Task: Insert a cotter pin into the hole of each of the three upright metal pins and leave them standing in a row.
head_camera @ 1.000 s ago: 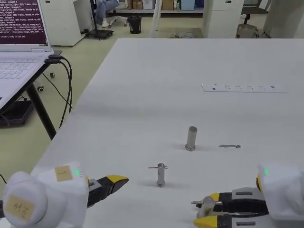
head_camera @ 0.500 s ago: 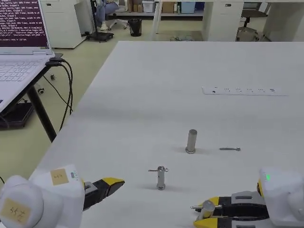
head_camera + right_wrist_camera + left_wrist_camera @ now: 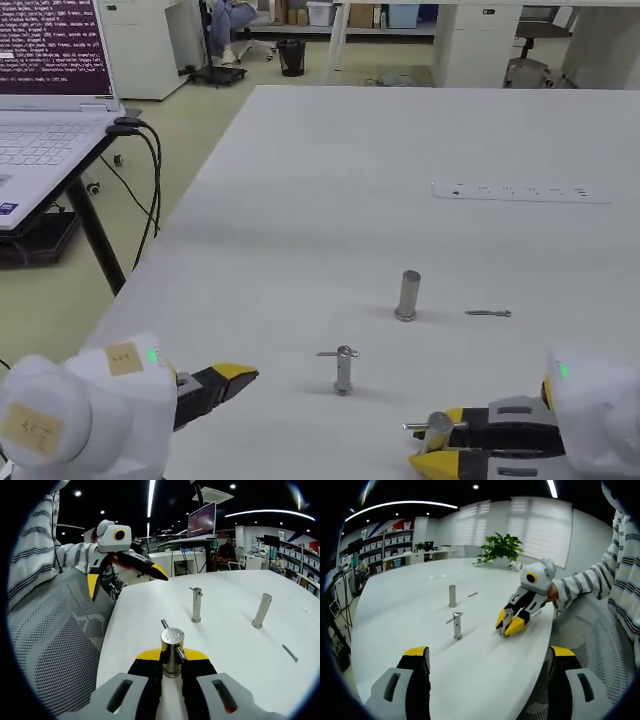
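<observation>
Your right gripper (image 3: 430,447), near right, clamps 1 metal pin (image 3: 172,647) of 3; your left gripper (image 3: 488,655) hovers wide open, near left; 1 cotter pin (image 3: 488,313) lies loose.

The left hand-held gripper (image 3: 228,380) hovered at the near left, jaws spread wide, pointing right. The right hand-held gripper (image 3: 440,440), at the near right, pointed left, jaws clamped on an upright metal pin (image 3: 436,425), a striped sleeve (image 3: 600,580) behind it.
</observation>
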`<action>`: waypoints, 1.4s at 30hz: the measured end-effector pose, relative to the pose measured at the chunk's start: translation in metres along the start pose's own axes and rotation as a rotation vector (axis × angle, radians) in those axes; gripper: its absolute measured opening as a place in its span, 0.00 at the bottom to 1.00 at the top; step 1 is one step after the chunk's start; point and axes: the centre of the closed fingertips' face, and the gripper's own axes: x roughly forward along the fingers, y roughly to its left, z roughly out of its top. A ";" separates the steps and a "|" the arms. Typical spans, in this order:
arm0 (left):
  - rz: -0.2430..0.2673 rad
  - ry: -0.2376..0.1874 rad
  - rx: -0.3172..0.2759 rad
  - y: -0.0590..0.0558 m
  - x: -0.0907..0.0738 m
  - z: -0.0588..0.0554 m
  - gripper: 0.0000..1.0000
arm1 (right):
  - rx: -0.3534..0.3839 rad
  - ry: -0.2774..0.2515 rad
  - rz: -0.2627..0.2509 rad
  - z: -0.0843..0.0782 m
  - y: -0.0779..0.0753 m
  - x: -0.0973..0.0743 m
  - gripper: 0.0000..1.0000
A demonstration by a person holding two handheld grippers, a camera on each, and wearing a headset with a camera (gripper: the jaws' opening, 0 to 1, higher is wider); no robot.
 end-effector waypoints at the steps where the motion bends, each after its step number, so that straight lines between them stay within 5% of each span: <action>1: 0.003 0.000 0.001 0.001 -0.001 0.000 0.98 | -0.004 0.001 -0.006 0.000 -0.002 0.000 0.08; 8: 0.011 0.001 -0.002 0.003 -0.002 -0.002 0.98 | 0.019 -0.027 -0.036 0.009 -0.018 -0.007 0.08; 24: 0.038 0.011 -0.022 0.011 -0.001 -0.006 0.97 | 0.000 -0.003 -0.125 0.016 -0.076 -0.007 0.08; 42: 0.034 0.010 -0.038 0.009 -0.002 -0.007 0.95 | 0.029 -0.026 -0.141 0.011 -0.070 0.008 0.08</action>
